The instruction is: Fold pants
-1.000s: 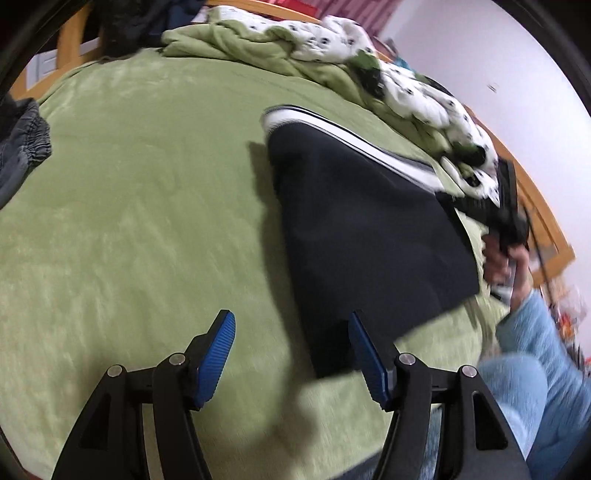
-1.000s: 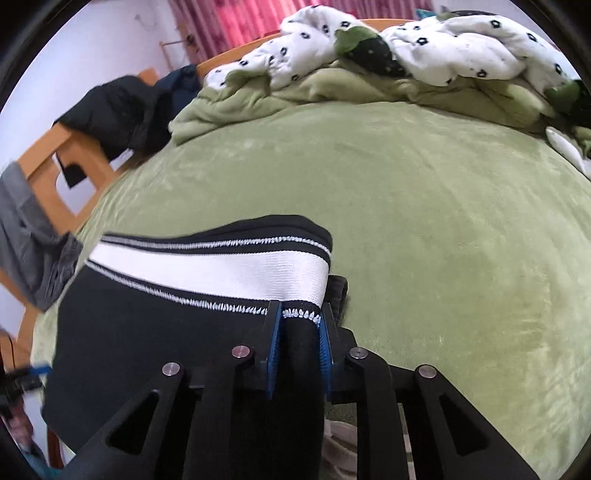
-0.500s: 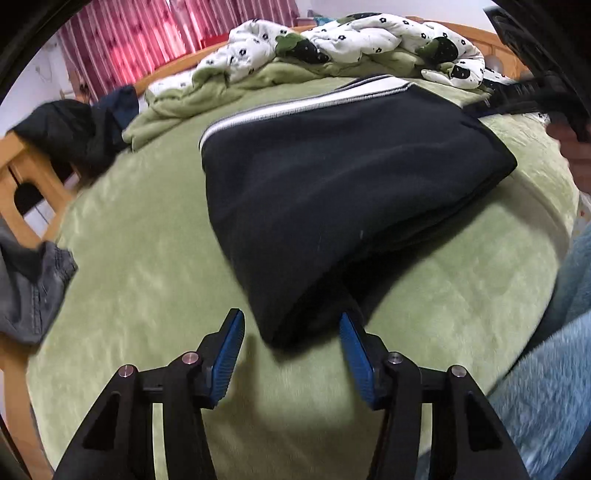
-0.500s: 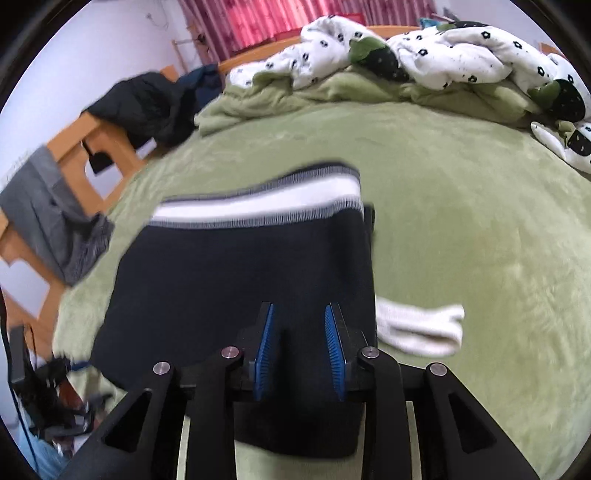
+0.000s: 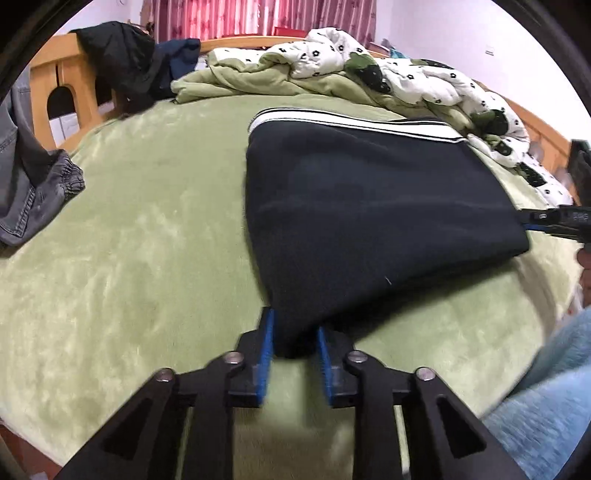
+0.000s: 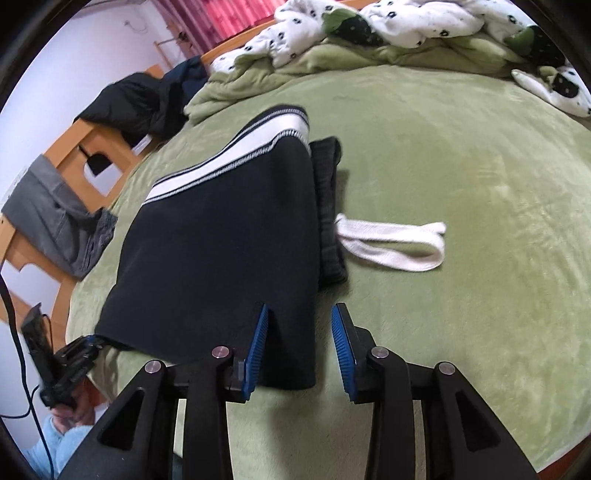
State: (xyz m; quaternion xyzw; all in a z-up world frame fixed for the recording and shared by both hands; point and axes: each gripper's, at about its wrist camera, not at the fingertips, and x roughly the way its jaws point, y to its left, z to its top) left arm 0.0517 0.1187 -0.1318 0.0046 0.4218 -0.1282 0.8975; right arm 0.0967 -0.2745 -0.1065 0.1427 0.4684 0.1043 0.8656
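Nearest in the left wrist view: left gripper point(image 5: 293, 341), blue pads point(image 5: 266, 345) narrowing around the near corner of the folded black pants point(image 5: 369, 221), jaws closing, cloth between them and touching both pads. In the right wrist view: right gripper point(image 6: 299, 350), jaws opening, its blue pads point(image 6: 256, 350) spread, the near right corner of the pants point(image 6: 221, 266) lying between them, touching the left pad but clear of the right one.

Just beyond: pants folded into a dark block flat on the green fleece blanket point(image 5: 129, 240), white side stripe point(image 6: 229, 155) running along the far edge. White drawstring loop point(image 6: 395, 243) sticking out from the ribbed waistband point(image 6: 328, 206) on the right side, lying on the blanket.

At the right edge of the left wrist view: the right gripper point(image 5: 554, 221) beside the pants' right corner, with light blue fuzzy sleeve point(image 5: 546, 398) below it.

Further off, left: grey jeans point(image 5: 29, 177) draped over the wooden bed frame point(image 5: 74, 92). Behind: black jacket point(image 5: 122, 62) on the frame, rumpled green and white flower-print quilt point(image 5: 369, 77) along the far side. Farthest back: pink curtains point(image 5: 258, 18).
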